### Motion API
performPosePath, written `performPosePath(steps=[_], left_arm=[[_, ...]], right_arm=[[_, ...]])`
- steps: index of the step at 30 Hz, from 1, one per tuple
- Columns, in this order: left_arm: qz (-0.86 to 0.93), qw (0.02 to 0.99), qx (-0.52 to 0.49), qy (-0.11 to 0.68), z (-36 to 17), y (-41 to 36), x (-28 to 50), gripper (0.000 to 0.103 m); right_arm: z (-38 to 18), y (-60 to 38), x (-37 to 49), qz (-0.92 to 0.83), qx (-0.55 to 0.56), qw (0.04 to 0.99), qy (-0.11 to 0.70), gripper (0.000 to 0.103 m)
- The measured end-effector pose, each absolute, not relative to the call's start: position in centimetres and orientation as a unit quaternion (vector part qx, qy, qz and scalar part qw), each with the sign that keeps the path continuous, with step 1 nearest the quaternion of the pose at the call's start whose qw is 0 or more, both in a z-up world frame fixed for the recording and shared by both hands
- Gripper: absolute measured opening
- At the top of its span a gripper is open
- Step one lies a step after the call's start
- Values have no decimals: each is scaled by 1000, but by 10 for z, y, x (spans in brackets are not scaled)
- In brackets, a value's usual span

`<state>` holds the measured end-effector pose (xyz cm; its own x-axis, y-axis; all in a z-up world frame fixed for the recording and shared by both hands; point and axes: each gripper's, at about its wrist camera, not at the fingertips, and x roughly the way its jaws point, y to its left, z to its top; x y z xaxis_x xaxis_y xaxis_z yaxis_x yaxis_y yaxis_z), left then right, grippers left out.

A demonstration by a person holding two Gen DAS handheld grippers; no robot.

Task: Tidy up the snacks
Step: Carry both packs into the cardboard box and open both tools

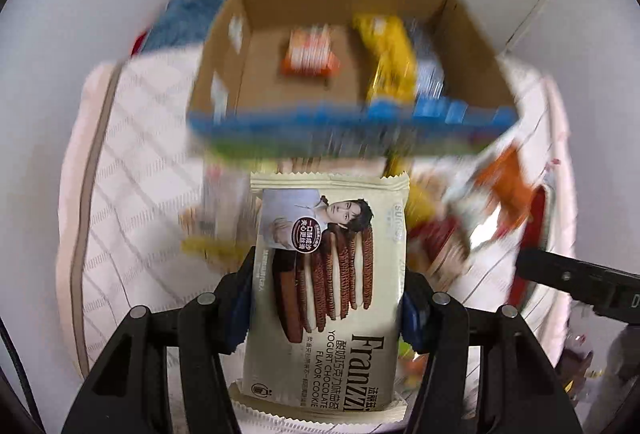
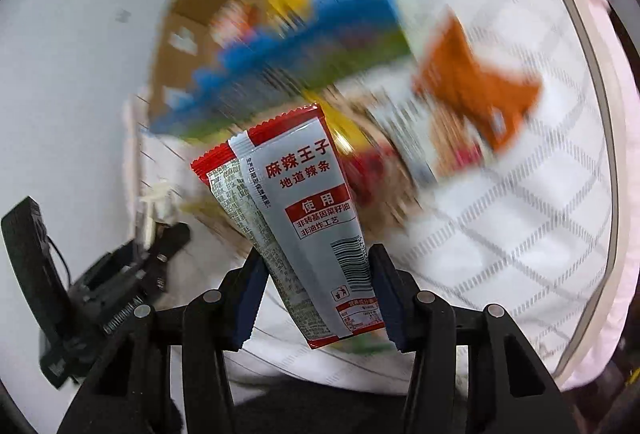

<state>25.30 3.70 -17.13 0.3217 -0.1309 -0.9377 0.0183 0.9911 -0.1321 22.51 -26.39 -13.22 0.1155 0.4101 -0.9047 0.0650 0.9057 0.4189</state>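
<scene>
My left gripper (image 1: 326, 294) is shut on a cream Franzzi cookie packet (image 1: 328, 290), held above the bed with both pads against its sides. My right gripper (image 2: 316, 294) is shut on a grey and red spicy-strip packet (image 2: 304, 210), which tilts up to the left. Ahead stands an open cardboard box (image 1: 476, 46) with a blue and green front; inside lie an orange packet (image 1: 310, 52), a yellow packet (image 1: 390, 58) and a blue one. More snacks lie blurred in a pile (image 1: 440, 230) on the bed in front of the box, an orange bag (image 2: 476, 82) among them.
The box and pile rest on a white quilted bed cover (image 1: 132, 162) with a pink edge. A blue towel (image 1: 192, 6) lies behind the box. White walls and a cupboard door stand beyond. The other gripper (image 2: 120, 274) shows at the left of the right wrist view.
</scene>
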Motion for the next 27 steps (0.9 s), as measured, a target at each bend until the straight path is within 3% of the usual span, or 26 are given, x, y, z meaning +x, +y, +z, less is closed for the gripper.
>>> performPosePath(steps=[4, 11, 19, 27], left_arm=[[-40, 831, -60, 552, -136, 46, 293, 56], [-17, 818, -77, 569, -140, 74, 377, 56], [-20, 760, -112, 640, -204, 84, 443, 56], [-21, 720, -117, 683, -252, 79, 454, 56]], right_arm=[[-88, -239, 273, 132, 179, 755, 617, 54], [-66, -204, 359, 95, 174, 782, 591, 54], [-117, -185, 421, 45, 179, 755, 629, 54], [-178, -182, 441, 10, 171, 729, 663, 54]])
